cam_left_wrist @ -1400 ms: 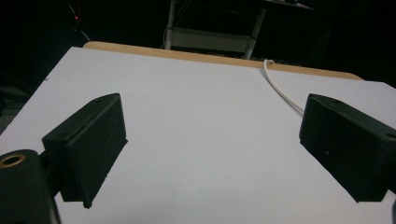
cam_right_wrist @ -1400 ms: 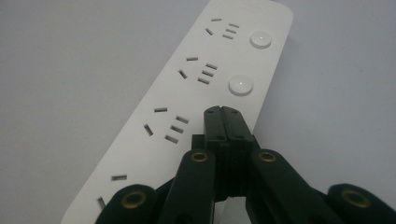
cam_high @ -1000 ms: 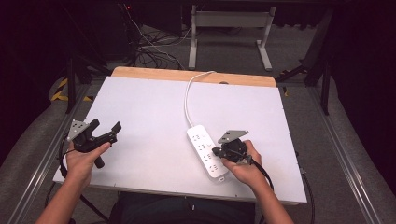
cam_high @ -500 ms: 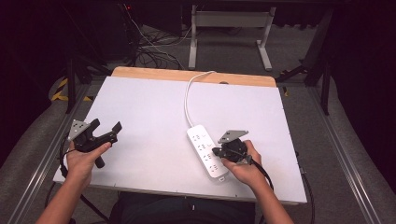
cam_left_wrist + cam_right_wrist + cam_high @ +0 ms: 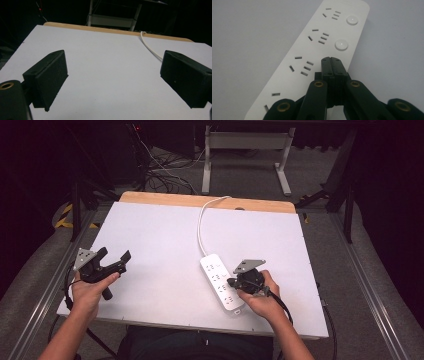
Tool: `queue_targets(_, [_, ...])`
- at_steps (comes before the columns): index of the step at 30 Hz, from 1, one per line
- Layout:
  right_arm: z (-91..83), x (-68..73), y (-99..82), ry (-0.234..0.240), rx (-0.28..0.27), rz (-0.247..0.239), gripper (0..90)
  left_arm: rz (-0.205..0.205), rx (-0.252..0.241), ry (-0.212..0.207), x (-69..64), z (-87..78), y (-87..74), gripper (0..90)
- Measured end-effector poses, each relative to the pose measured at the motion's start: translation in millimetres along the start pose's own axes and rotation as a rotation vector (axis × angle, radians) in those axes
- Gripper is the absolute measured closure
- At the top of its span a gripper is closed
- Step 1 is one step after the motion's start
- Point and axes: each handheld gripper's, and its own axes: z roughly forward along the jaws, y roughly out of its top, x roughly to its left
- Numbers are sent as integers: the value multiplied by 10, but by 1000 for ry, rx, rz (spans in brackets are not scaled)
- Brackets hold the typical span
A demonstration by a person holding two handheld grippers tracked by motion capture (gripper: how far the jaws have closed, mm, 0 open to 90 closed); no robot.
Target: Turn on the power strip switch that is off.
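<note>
- The right tongs are clenched tight, jaws pressed together with nothing between them, tips down on the power strip.
- In the right gripper view those tips sit at the strip's button side, in line with two round buttons farther along; whether they press a third button under them I cannot tell.
- From above, the right hand holds the tongs against the strip's right edge, about midway along it.
- The strip lies flat on the white desk, right of centre and towards the near edge, slanted a little.
- Its white cord curves away to the far wooden edge of the desk.
- The left tongs are released, jaws spread wide with nothing between them.
- The left hand holds them just over the desk's near left corner, well apart from the strip.
- In the left gripper view, bare desk lies between the jaws, with the cord far off.
</note>
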Motion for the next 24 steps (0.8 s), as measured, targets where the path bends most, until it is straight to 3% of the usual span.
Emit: queue_targets(24, [-4, 14, -9, -7, -6, -7, 900, 2, 1, -3, -5, 2, 3, 80])
